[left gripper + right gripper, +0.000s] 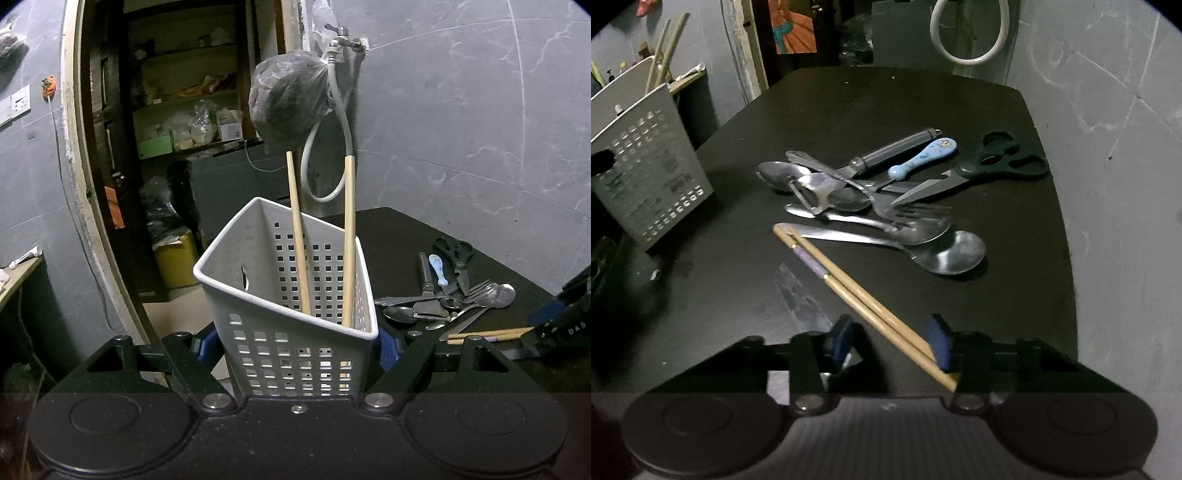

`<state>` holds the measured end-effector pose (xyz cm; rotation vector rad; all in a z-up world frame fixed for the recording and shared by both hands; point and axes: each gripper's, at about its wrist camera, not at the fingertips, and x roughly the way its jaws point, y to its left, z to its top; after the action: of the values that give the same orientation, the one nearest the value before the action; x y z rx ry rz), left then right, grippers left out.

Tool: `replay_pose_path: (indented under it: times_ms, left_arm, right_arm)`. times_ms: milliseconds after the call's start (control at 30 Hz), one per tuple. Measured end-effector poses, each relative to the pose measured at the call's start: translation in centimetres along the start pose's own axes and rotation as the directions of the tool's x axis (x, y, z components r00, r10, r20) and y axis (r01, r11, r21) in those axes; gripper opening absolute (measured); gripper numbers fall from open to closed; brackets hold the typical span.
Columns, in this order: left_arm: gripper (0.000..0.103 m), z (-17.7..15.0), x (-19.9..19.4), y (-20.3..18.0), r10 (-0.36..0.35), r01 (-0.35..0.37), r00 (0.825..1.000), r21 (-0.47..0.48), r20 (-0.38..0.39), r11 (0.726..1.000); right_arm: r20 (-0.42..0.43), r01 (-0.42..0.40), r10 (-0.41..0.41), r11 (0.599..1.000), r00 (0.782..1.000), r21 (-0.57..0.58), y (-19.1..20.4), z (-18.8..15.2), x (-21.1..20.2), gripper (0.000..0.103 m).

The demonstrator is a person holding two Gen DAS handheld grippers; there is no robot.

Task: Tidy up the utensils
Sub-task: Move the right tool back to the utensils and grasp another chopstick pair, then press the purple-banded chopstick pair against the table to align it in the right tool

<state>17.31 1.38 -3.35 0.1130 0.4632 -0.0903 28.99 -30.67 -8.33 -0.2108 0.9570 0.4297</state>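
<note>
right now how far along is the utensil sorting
Done: two chopsticks stand in the white basket, which the left gripper grips. In hand: the right gripper is open around a second chopstick pair lying on the table. Left: spoons, fork, scissors, and the rest of the pile.

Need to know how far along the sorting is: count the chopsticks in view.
4. Two chopsticks in the basket, standing upright against its walls; two chopsticks on the table, lying side by side between the right gripper jaws. Others may hide under the cutlery pile.
</note>
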Motion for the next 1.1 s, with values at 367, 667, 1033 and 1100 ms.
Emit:
replay_pose_path:
  times_ms: [367,667,1033,1100]
  left_arm:
    - [0.080,0.0,0.3,0.7,-0.023,0.023,1.000,0.010,0.005,1.000]
    - [0.080,0.0,0.5,0.8,-0.029,0.029,1.000,0.011,0.007,1.000]
    - [0.080,0.1,0.6,0.7,-0.030,0.030,1.000,0.012,0.006,0.999]
    - [0.080,0.1,0.6,0.7,-0.030,0.030,1.000,0.013,0.006,0.999]
  right_arm:
    - [0.014,0.002,-0.002,1.000,1.000,0.008,4.0,-1.1,-0.8,0.018]
    - [0.014,0.035,-0.035,0.999,0.999,-0.013,4.1,-0.2,-1.5,0.002]
    - [0.011,0.059,-0.059,0.998,0.998,0.003,3.4,-0.6,-1.8,0.038]
    - [0.019,0.089,-0.089,0.996,0.996,0.013,2.8,-0.7,-2.1,0.045]
